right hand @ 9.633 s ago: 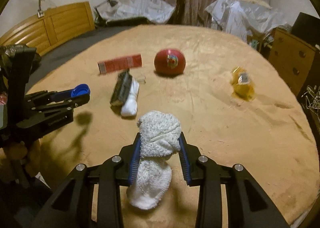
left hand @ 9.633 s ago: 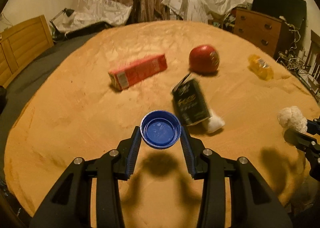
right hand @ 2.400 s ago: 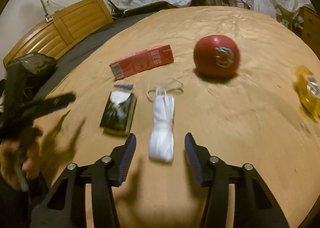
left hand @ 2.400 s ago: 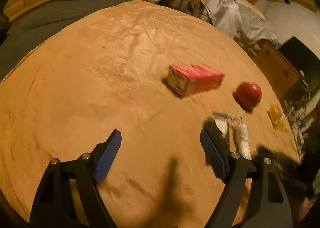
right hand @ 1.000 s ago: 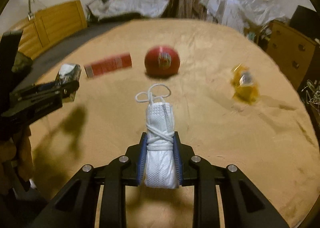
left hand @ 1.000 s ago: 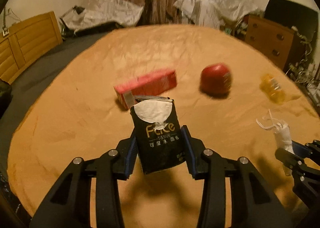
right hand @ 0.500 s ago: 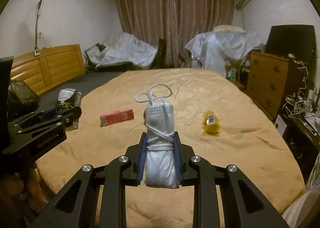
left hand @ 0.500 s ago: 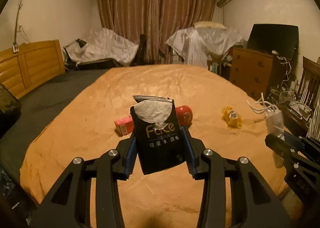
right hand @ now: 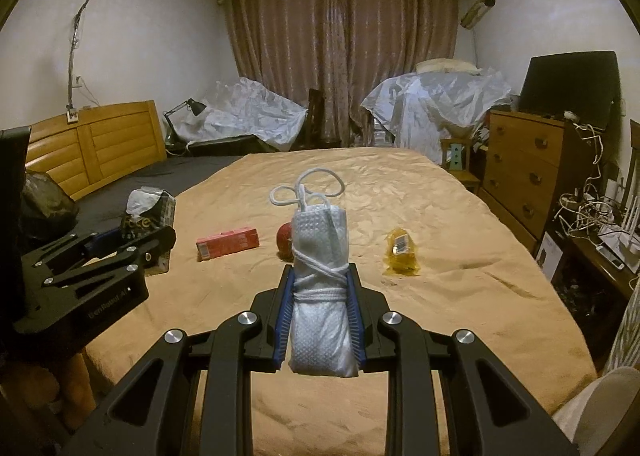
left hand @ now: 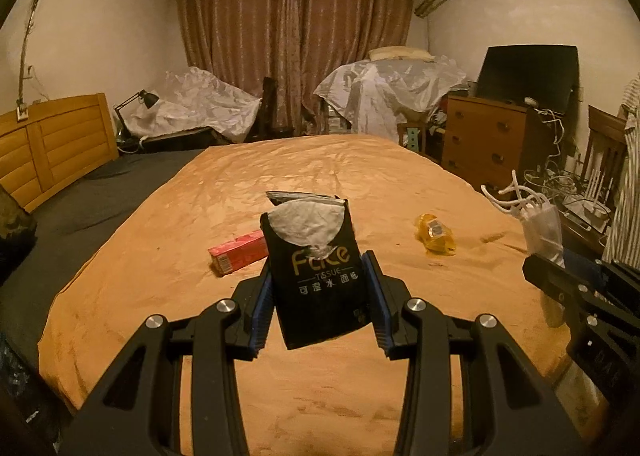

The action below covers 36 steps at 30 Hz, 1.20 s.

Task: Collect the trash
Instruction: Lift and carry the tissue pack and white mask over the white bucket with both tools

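My left gripper (left hand: 318, 302) is shut on a black tissue pack (left hand: 316, 272) with white tissue at its top, held upright above the bed's near edge. The pack also shows in the right wrist view (right hand: 150, 212). My right gripper (right hand: 320, 316) is shut on a rolled white face mask (right hand: 320, 296) bound with its ear loops; it also shows in the left wrist view (left hand: 540, 228). On the orange blanket (left hand: 280, 184) lie a red carton (left hand: 238, 254), a red ball (right hand: 285, 238) and a yellow wrapper (left hand: 436, 240).
A wooden dresser (left hand: 488, 144) with a black screen stands at the right, with tangled cables beside it. A wooden headboard (left hand: 52, 144) is at the left. Plastic-covered furniture (left hand: 396, 88) and curtains are at the back. A dark bag (right hand: 44, 204) sits at far left.
Both grippers have lifted and drawn back from the bed with the tissue pack and the mask still held. The bed's items look smaller and farther.
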Available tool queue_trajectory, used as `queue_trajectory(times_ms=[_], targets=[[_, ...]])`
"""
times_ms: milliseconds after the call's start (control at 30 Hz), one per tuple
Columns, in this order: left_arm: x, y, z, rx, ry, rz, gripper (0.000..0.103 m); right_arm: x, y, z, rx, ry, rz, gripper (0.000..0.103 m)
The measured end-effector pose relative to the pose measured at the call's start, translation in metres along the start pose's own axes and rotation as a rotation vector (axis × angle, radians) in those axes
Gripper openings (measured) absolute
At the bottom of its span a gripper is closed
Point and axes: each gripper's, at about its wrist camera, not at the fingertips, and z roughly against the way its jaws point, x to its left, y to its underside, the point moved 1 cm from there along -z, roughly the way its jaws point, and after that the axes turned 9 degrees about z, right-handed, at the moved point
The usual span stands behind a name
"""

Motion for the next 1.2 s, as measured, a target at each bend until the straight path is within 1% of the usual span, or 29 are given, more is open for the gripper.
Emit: queue_trajectory(times_ms=[167, 300, 433, 500, 667, 733, 800, 967, 1200], targets=[[-0.022, 0.002, 0.003, 0.006, 0.035, -0.027, 0.04, -0.014, -0.001, 0.023, 0.008, 0.039, 0.002, 0.026], [-0.042, 0.004, 0.005, 0.01, 0.073, -0.052, 0.04, -0.037, 0.004, 0.047, 0.016, 0.079, -0.011, 0.026], [-0.073, 0.006, 0.011, 0.011, 0.134, -0.087, 0.04, -0.068, 0.011, 0.078, 0.024, 0.14, -0.03, 0.026], [-0.093, 0.007, 0.014, 0.016, 0.176, -0.103, 0.04, -0.085, 0.015, 0.091, 0.033, 0.173, -0.041, 0.026], [-0.143, 0.014, 0.021, 0.036, 0.271, -0.141, 0.04, -0.136, 0.036, 0.131, 0.068, 0.273, -0.079, 0.026], [-0.164, 0.019, 0.025, 0.049, 0.314, -0.159, 0.04, -0.154, 0.045, 0.143, 0.078, 0.3, -0.095, 0.026], [-0.18, 0.022, 0.026, 0.058, 0.342, -0.176, 0.04, -0.175, 0.057, 0.161, 0.087, 0.334, -0.111, 0.026], [-0.228, 0.037, 0.035, 0.092, 0.429, -0.225, 0.04, -0.219, 0.08, 0.195, 0.112, 0.392, -0.156, 0.026], [-0.285, 0.061, 0.044, 0.159, 0.526, -0.303, 0.04, -0.277, 0.112, 0.237, 0.181, 0.453, -0.21, 0.026]])
